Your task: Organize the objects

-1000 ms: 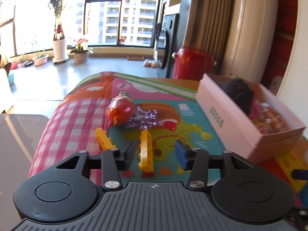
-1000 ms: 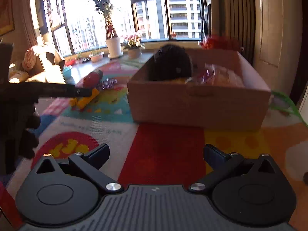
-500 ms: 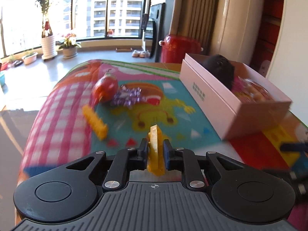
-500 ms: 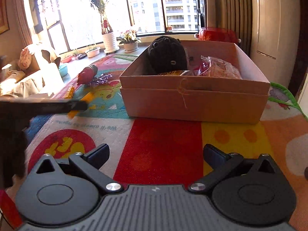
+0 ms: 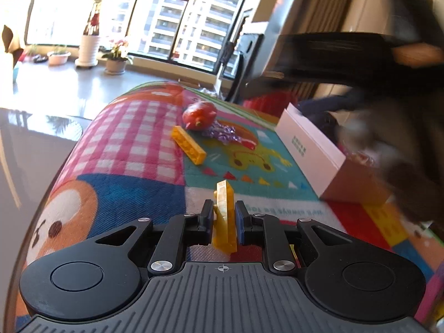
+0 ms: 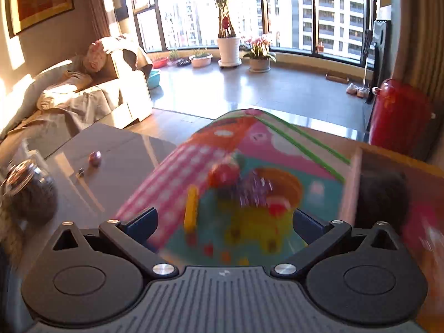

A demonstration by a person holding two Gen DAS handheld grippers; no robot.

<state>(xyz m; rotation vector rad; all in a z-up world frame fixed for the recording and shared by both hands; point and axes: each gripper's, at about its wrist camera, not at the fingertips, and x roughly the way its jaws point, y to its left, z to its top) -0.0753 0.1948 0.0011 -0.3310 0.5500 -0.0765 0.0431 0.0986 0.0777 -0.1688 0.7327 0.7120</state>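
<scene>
1. The left hand-held gripper [image 5: 224,219] is gripping a yellow toy brick [image 5: 225,216], its jaws nearly closed with both pads pressing on the brick's flat sides; the brick is standing on edge between them, above the colourful play mat [image 5: 125,149] on the tabletop.
2. The right hand-held gripper [image 6: 224,222] is standing wide open and holding nothing; it is pointing over the mat toward a second yellow brick [image 6: 191,211], which is blurred in that view.
3. That second yellow brick [image 5: 188,148] is lying flat on the mat, just beside a red toy fish [image 5: 199,116] and a purple sparkly ornament [image 5: 222,133].
4. The pink box [image 5: 310,149] is sitting near the right of the mat, already holding some things.
5. Judging by its look, a plastic brick is light, stiff and smooth, so it is likely slipping easily if pinched at a corner.
6. The long flat sides are offering the best hold, near the middle of the brick's length.
7. The ornament is looking springy and fragile; a gentle pinch at its centre is seeming safest.
</scene>
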